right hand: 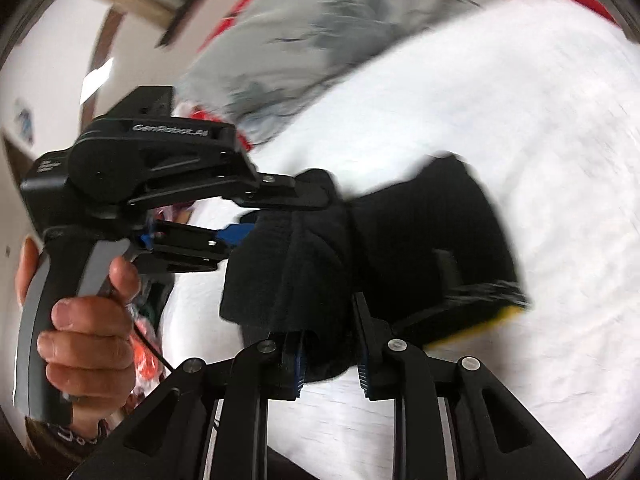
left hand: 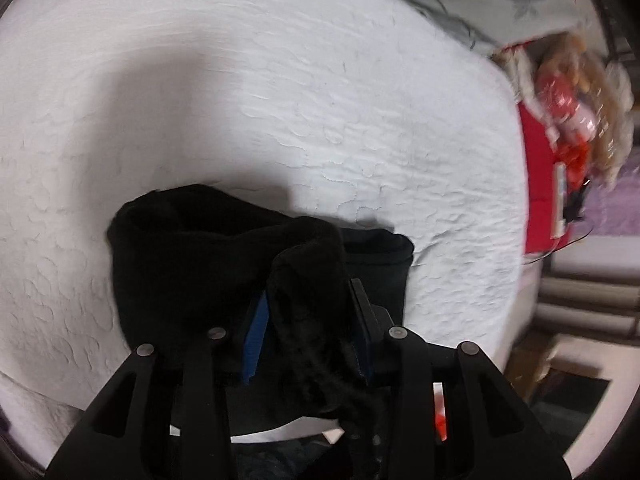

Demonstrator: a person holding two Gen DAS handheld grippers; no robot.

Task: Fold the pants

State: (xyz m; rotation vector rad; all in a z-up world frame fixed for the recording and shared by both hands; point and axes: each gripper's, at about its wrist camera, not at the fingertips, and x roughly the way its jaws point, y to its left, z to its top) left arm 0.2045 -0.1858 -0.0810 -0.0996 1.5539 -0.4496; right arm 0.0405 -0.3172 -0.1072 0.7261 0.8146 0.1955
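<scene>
Gripping a bunched fold of the black pants (left hand: 224, 256), the left tongs (left hand: 310, 336) have their blue-padded fingers (left hand: 254, 340) pressed against the fabric on both sides. In the left wrist view the pants hang in a dark bundle just above the white quilted bedspread (left hand: 280, 100), with an open tube of cloth rising to the left of the tongs and a flatter layer lying behind them on the right.

In the right wrist view the right tongs (right hand: 330, 364) are closed on another thick edge of the same pants (right hand: 432, 236), the cloth filling the gap between the two fingers. The left tongs (right hand: 256, 216) enter from the left side and clamp the pants near the same bunched end, so both tools hold the garment close together. A bare hand (right hand: 86, 332) wraps the grey handle of the left tool. A yellow strip (right hand: 508, 314) shows at the far lower edge of the pants, which are blurred there. A grey patterned blanket (right hand: 320, 28) lies beyond the bedspread.
</scene>
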